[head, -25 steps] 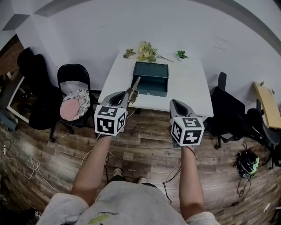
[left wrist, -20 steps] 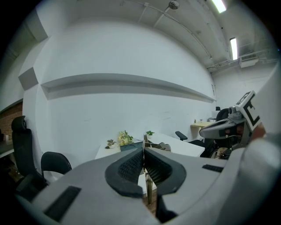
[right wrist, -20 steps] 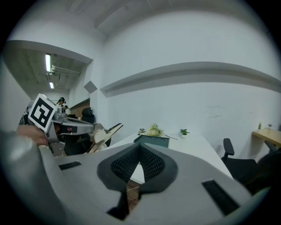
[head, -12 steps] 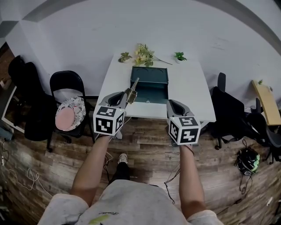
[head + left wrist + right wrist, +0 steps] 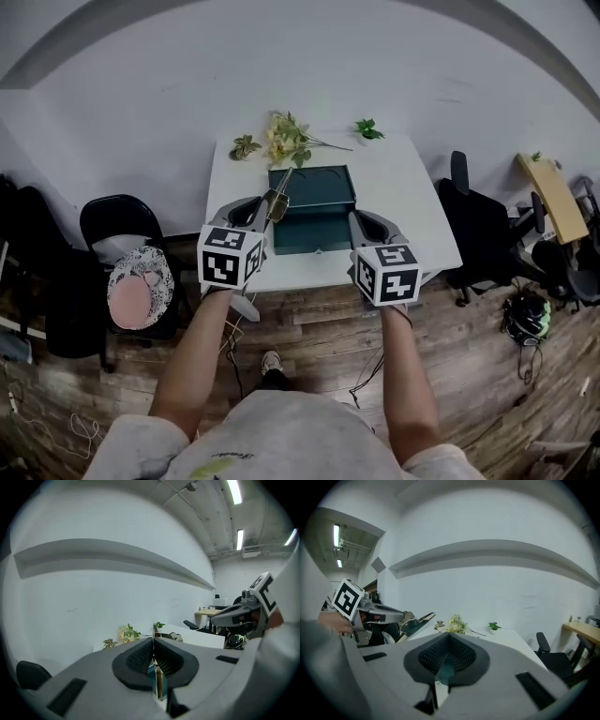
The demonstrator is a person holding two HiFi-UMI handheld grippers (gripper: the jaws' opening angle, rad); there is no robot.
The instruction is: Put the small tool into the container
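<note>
A dark green metal container [image 5: 314, 211] stands open on the white table [image 5: 403, 202], its lid raised at the back. My left gripper [image 5: 269, 204] hovers over the container's front left corner, shut on the small tool [image 5: 283, 186], a thin flat metal blade that sticks up and forward out of the jaws. In the left gripper view the small tool [image 5: 153, 632] shows edge-on between the closed pads. My right gripper [image 5: 360, 223] is beside the container's front right corner, shut and empty. From the right gripper view the small tool [image 5: 417, 623] appears at the left.
Pale artificial flowers [image 5: 286, 141] and two small potted plants [image 5: 367, 128] [image 5: 246, 146] lie along the table's back edge by the wall. A black folding chair with a pink cushion [image 5: 136, 291] stands at the left. Black office chairs [image 5: 483, 230] stand at the right. Cables trail on the wooden floor.
The person has stepped up to the table, so table and container now lie right under both grippers. The left gripper keeps its hold on the tool; the right stays shut.
</note>
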